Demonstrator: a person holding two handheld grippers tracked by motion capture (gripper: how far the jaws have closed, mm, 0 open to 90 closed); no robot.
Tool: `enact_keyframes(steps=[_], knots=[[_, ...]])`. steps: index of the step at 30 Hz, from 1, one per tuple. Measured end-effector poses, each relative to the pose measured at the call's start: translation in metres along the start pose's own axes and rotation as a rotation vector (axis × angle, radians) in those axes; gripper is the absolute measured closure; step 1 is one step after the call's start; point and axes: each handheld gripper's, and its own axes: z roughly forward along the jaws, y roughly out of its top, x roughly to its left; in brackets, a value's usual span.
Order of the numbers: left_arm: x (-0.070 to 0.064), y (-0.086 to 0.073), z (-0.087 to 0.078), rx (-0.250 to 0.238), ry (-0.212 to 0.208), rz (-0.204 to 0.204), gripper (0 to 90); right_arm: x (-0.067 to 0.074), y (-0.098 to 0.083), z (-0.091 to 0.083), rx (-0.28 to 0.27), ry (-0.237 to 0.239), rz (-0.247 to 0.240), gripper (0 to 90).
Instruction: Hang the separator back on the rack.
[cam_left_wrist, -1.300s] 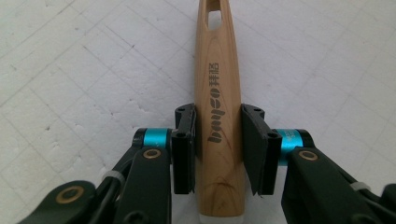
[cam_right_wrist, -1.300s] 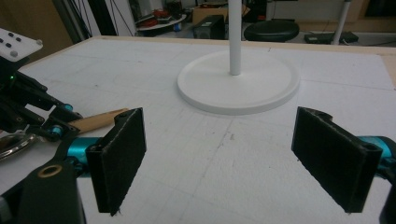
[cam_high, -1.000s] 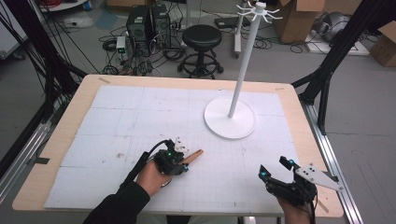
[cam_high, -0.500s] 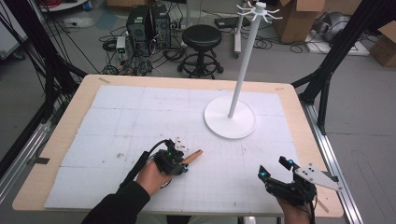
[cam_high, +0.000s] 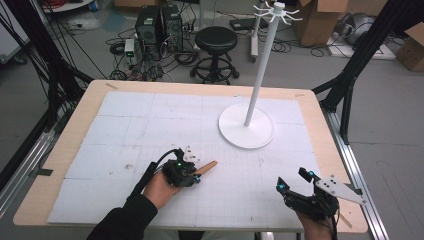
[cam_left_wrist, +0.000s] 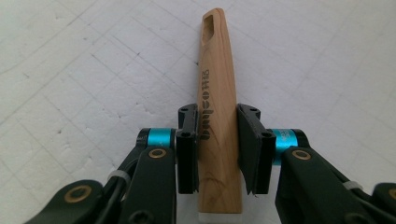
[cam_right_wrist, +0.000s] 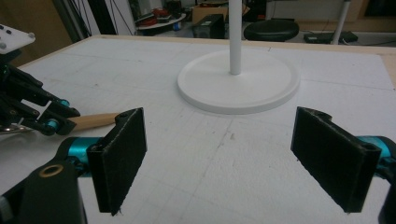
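Near the front edge, left gripper (cam_left_wrist: 218, 140) clamps wooden handle (cam_left_wrist: 216, 88).

The wooden handle's (cam_left_wrist: 218, 116) lower end runs past the bottom edge.

Left claw (cam_left_wrist: 218, 140) clamped tight; right claw (cam_right_wrist: 233, 158) spread wide, low.

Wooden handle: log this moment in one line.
left gripper: shut on wooden handle, on mat | right gripper: open, empty | stand: upright beyond
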Motion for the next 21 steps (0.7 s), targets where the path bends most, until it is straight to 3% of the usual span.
enact_keyframes(steps=[5,14,16,18,21], knots=[[0.001,0.0,-0.004,-0.013,-0.003,0.005,70.4,0.0,0.0,0.0,0.0,0.0,0.002,16.9],[0.008,-0.001,-0.03,-0.126,-0.019,-0.031,70.4,0.001,0.0,0.001,0.004,0.017,0.003,16.9],[0.011,-0.002,-0.039,-0.169,-0.019,-0.049,70.4,0.001,-0.001,0.002,0.0,0.037,0.01,16.9],[0.015,-0.005,-0.052,-0.222,-0.023,-0.062,70.4,0.002,0.0,0.003,-0.018,0.09,0.029,16.9],[0.017,-0.007,-0.059,-0.259,-0.02,-0.072,70.3,0.004,0.001,0.004,-0.021,0.113,0.033,16.9]])
